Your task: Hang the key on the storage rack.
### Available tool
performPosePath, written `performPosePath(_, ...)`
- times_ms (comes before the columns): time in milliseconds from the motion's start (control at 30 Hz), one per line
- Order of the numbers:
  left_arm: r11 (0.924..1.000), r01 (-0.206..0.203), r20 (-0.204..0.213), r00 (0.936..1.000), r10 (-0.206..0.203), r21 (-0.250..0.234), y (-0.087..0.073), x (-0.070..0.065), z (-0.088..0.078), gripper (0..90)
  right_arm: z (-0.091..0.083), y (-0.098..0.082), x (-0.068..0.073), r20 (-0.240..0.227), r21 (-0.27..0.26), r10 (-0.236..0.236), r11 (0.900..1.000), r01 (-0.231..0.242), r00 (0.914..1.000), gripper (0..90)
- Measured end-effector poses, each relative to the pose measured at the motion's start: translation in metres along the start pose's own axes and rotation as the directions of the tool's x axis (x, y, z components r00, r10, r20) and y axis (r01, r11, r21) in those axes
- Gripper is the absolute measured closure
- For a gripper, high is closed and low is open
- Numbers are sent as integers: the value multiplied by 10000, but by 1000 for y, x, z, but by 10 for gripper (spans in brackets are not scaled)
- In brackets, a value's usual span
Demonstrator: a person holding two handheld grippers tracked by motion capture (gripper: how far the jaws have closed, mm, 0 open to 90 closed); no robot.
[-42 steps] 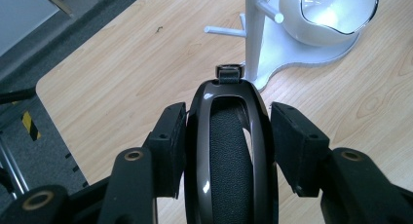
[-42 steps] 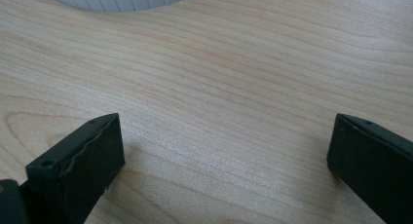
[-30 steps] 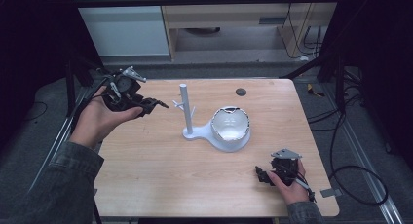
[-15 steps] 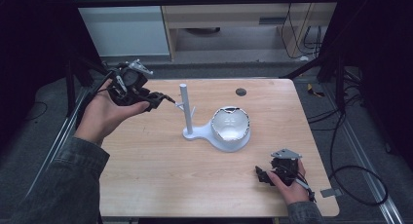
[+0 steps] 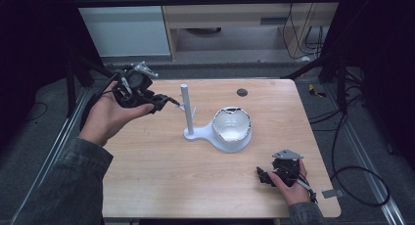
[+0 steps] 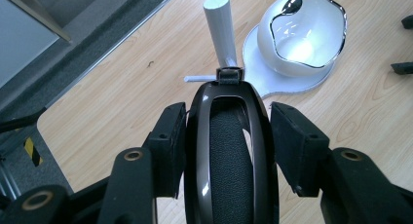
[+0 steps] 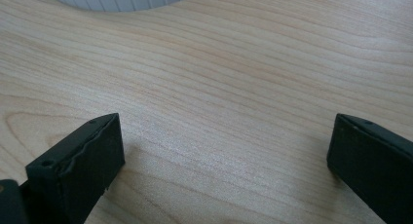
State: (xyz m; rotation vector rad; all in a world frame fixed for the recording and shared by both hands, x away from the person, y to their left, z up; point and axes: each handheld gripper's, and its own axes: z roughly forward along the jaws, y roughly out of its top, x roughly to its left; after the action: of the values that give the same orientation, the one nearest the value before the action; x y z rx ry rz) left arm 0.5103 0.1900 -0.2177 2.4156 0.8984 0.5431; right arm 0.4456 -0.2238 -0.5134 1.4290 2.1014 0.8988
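Observation:
My left gripper [image 5: 165, 101] hovers over the table's back left corner, shut on a dark glossy band [image 6: 229, 160] with a textured inner face. The band's small clasp end [image 6: 229, 74] points at a white stand. The stand's upright post [image 5: 186, 107] carries thin side pegs [image 6: 199, 79], and the band's tip is close to one peg. A white bowl with a shiny wavy rim [image 5: 232, 124] sits on the stand's base. My right gripper [image 5: 262, 175] rests on the table at the front right. Its jaws are wide open [image 7: 224, 136] with bare wood between them.
The wooden table [image 5: 161, 171] has a small dark round hole [image 5: 242, 92] near its back edge. Cables trail on the floor to the right [image 5: 352, 181]. A low shelf unit [image 5: 235, 19] stands behind the table. The stand's white base edge [image 7: 122, 0] lies ahead of the right gripper.
The left gripper with the band has edged slightly right toward the post and tilted a little. The right gripper has not moved.

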Motion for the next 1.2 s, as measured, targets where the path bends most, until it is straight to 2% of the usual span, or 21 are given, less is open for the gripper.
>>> performPosePath(333,9998,17,64,10000,-19,205,-14,0,8,490,0,0,0,7,16,2,10000,-2,10000,5)
performPosePath(667,9999,-38,185,9998,36,116,-27,-8,11,489,0,0,0,2,18,0,10000,0,10000,5)
performPosePath(767,9994,-199,57,9998,197,290,-25,-11,10,489,0,0,0,3,17,2,10000,-2,10000,5)
performPosePath(867,9995,-115,-72,9999,117,277,-22,-8,8,490,0,0,0,5,20,0,10000,0,10000,5)
performPosePath(967,10000,-15,-191,9998,16,26,-13,-4,4,490,0,0,0,3,21,4,10000,-4,10000,5)
performPosePath(1067,9999,-11,-296,9996,8,-102,-6,-4,0,489,0,0,0,2,17,4,10000,-4,10000,5)
performPosePath(1200,9989,33,-477,9988,-56,-478,11,-5,-7,489,0,0,0,1,7,16,10000,-16,10000,5)
